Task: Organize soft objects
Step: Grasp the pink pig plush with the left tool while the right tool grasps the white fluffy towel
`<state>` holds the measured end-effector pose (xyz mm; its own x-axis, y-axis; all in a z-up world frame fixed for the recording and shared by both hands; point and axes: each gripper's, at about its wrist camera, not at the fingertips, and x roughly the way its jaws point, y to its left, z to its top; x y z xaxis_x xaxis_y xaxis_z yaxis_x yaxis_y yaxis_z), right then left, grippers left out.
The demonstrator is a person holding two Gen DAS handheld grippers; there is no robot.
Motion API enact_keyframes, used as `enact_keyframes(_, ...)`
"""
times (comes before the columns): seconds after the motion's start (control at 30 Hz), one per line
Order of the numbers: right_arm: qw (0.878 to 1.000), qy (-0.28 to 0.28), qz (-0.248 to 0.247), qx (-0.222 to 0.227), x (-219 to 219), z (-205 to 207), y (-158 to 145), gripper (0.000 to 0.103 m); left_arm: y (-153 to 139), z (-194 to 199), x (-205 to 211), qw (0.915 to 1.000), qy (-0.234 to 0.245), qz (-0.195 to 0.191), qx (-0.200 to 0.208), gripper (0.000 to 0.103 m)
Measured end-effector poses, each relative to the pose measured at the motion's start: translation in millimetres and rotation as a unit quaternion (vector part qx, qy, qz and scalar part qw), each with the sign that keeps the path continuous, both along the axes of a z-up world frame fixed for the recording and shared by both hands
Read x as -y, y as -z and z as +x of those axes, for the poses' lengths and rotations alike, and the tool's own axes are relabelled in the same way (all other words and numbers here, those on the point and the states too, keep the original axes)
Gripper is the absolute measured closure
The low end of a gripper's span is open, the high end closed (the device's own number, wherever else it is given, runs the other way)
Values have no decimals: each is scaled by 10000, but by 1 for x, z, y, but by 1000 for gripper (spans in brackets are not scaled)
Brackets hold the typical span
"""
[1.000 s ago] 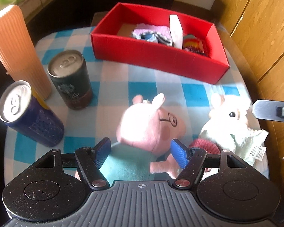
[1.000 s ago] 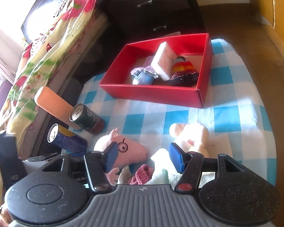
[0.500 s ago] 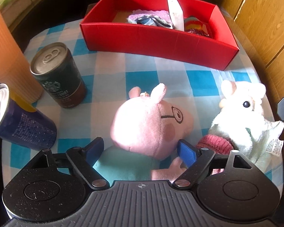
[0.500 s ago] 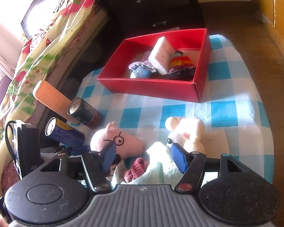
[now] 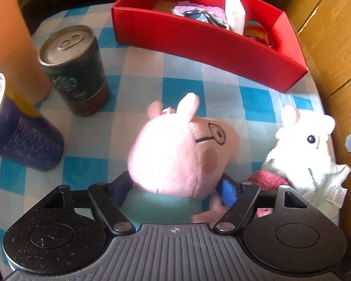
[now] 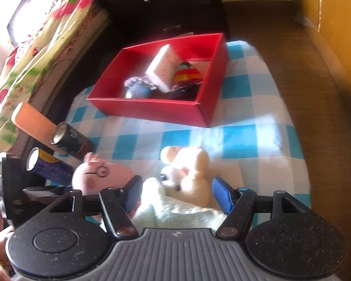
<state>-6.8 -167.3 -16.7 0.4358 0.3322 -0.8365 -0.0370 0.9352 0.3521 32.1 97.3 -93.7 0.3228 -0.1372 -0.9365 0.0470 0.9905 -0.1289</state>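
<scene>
Closing the left gripper (image 5: 175, 190) jaws around the pig toy (image 5: 182, 149), we are straddling the white toy (image 6: 187, 175) with spread right gripper (image 6: 175, 194) jaws; both remain outside the red box (image 5: 208, 44).

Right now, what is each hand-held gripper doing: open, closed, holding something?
Left hand-held gripper: jaws have just been closing around the pink pig plush; a firm grip cannot be told.
Right hand-held gripper: open, straddling the white plush, not gripping.

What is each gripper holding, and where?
Nothing firmly: left gripper, jaws just closing, flanks the pig toy's body; right gripper, jaws just opening, straddles the white toy.
</scene>
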Motion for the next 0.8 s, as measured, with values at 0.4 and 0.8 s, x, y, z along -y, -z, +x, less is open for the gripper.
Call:
enact_keyframes(0.4,9993,115,85,-342,-19,23,28,59,-50,-9,-25,9941,-324,-848,588,31)
enact_keyframes(0.8,9717,-1280,1501,-1299,-45,-7,24,57,-62,-9,-38,9914,-454,-996,711,31)
